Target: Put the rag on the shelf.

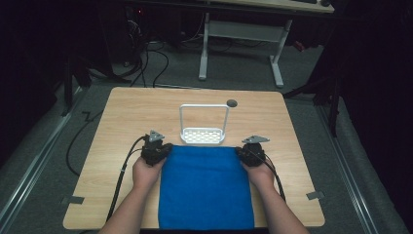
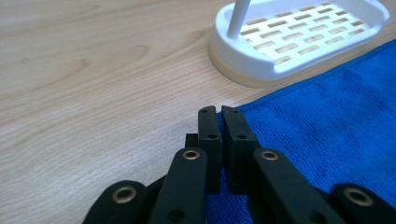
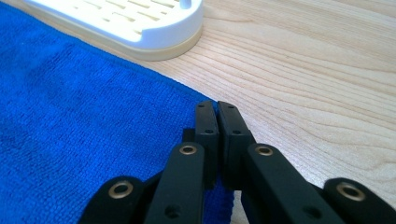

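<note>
A blue towel (image 1: 207, 187) lies flat on the wooden table (image 1: 131, 109), its near edge at the table's front. My left gripper (image 1: 159, 146) sits at the towel's far left corner. In the left gripper view its jaws (image 2: 218, 112) are shut, with the towel (image 2: 327, 121) corner pinched between them. My right gripper (image 1: 248, 148) sits at the far right corner. Its jaws (image 3: 216, 106) are closed together over the edge of the towel (image 3: 84, 121) there. Both grippers rest low on the table.
A white slotted tray with a tall hoop handle (image 1: 202, 135) stands just beyond the towel's far edge, between the grippers; its base (image 2: 299, 37) (image 3: 140, 23) almost touches the cloth. A small grey disc (image 1: 232, 103) lies behind it. Tape tabs (image 1: 72, 200) (image 1: 315, 195) mark the front corners.
</note>
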{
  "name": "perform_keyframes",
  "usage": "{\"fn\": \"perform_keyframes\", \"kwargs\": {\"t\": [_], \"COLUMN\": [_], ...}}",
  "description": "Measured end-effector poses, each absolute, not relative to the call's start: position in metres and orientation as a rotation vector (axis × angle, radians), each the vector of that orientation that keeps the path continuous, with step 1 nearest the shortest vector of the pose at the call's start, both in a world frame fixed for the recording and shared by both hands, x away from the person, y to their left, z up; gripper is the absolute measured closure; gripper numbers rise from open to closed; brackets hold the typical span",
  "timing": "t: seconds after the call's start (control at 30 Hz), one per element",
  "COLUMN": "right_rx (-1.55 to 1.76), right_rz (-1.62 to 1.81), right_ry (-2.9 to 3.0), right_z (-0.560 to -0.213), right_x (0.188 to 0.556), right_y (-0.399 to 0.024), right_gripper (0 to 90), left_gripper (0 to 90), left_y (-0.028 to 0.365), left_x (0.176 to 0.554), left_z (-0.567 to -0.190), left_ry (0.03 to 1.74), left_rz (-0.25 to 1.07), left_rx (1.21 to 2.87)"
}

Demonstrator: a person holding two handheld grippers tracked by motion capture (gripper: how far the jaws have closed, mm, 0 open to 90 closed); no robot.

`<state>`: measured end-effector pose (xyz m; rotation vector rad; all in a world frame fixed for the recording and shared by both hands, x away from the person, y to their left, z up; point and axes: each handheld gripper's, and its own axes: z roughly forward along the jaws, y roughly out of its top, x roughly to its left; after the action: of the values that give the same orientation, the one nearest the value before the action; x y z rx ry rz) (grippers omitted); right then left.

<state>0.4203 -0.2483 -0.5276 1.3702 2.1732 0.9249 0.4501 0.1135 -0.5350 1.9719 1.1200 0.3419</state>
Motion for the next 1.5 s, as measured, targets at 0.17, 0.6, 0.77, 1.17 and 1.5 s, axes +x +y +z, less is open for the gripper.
{"fn": "perform_keyframes", "kwargs": {"t": [0.17, 0.6, 0.77, 1.17, 1.5], "right_rx": [1.337, 1.227, 1.233, 1.169, 1.085], "right_rz": [1.028, 1.118, 1.122, 1.202, 1.263], "right_ry": [2.081, 2.016, 2.008, 1.915, 1.835], "right_z": [-0.516, -0.501, -0.501, -0.474, -0.445], "right_x": [0.407, 0.379, 0.376, 0.36, 0.34], "right_y": [-0.25, -0.247, -0.249, -0.253, -0.252], "right_gripper": [88.8, 88.8, 88.7, 88.8, 88.9], "left_gripper": [87.9, 87.7, 87.7, 88.0, 88.1], "left_y": [0.113, 0.11, 0.114, 0.129, 0.132], "left_x": [0.444, 0.418, 0.415, 0.394, 0.377], "left_z": [-0.526, -0.516, -0.52, -0.48, -0.449], "left_ry": [1.086, 0.998, 1.031, 0.965, 0.887], "left_rz": [0.349, 0.395, 0.362, 0.47, 0.543], "left_rx": [1.935, 1.906, 1.86, 1.751, 1.683]}}
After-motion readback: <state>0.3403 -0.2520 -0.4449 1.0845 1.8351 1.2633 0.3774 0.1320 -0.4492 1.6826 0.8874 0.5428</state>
